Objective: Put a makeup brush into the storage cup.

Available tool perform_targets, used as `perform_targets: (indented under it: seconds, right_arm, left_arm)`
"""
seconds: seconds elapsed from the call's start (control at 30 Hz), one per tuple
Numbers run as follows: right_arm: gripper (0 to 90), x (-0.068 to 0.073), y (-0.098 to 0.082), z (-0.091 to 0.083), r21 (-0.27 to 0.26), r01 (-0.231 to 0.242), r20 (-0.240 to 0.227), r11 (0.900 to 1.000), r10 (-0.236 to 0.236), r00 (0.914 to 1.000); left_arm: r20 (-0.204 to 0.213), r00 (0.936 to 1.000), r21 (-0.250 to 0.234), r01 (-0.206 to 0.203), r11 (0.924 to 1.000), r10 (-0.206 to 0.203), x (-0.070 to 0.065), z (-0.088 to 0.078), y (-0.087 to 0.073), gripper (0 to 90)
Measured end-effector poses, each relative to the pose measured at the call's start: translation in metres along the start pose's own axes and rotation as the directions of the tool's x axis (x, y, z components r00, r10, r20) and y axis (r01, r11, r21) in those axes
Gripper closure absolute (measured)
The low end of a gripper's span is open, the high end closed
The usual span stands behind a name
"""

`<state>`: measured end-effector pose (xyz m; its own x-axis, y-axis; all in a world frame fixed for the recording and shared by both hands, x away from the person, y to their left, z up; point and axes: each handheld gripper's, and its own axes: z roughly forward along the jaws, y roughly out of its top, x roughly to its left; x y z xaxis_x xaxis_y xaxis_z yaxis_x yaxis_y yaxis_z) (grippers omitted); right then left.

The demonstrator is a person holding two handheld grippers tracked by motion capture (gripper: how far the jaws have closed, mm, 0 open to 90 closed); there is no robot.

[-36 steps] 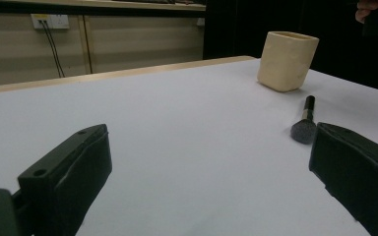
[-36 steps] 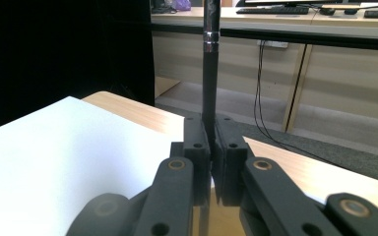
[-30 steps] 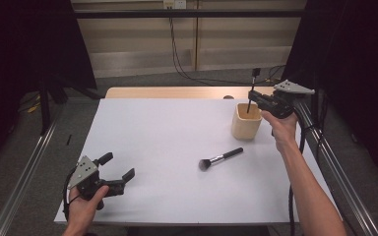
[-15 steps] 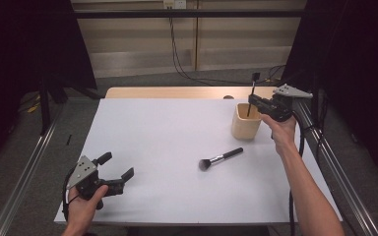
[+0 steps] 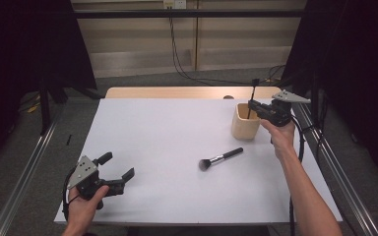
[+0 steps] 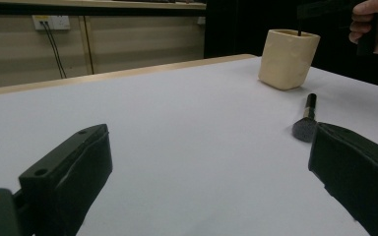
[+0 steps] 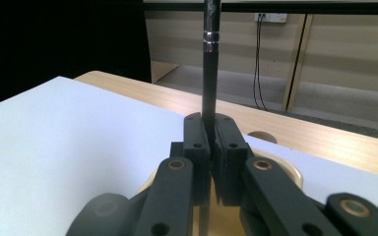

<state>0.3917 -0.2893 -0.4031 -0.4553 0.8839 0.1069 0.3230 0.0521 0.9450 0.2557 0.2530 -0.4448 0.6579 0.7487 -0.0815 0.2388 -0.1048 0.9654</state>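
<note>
My right gripper (image 5: 252, 105) is shut on a thin black brush handle (image 7: 209, 59) that stands upright over the cream cup (image 5: 245, 123) at the table's right back; its lower end reaches into the cup (image 7: 280, 169). A second brush (image 5: 220, 158), black handle with a dark head, lies on the white table to the cup's front left, also seen as the brush (image 6: 306, 119) ahead of my left gripper. The left gripper (image 5: 117, 167) is open near the front left edge, held just above the table, its jaws wide apart (image 6: 202, 172) with nothing between them. The cup (image 6: 288, 58) stands far off.
A white sheet (image 5: 177, 147) covers the table, with a wooden strip (image 5: 177, 92) along its back edge. Metal rails (image 5: 334, 167) run along both sides. Cables hang down the back wall (image 5: 177, 44).
The right gripper has shifted slightly with the upright brush over the cup. The left gripper has kept still.
</note>
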Motion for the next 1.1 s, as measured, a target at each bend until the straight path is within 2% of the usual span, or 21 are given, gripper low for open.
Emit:
perform_targets:
  seconds: [0.4, 0.63, 1.1]
  right_arm:
    - [85.8, 0.000, -0.012, 0.003, 0.017, -0.004, 0.003, 1.000, 0.004, 1.0000]
    - [85.8, 0.001, -0.021, 0.005, 0.028, -0.008, -0.004, 1.000, 0.008, 1.0000]
    - [82.8, 0.003, -0.024, 0.007, 0.037, -0.007, -0.008, 0.999, 0.007, 0.9999]
  left_arm:
    - [0.017, 0.9998, 0.009, -0.007, 0.9999, 0.007, -0.002, 0.001, 0.000, 2.8]
    - [0.005, 1.0000, 0.005, 0.002, 1.0000, -0.003, -0.001, 0.000, 0.000, 3.0]
    - [-0.006, 1.0000, 0.011, -0.001, 0.9999, 0.002, 0.001, 0.000, 0.000, 3.0]
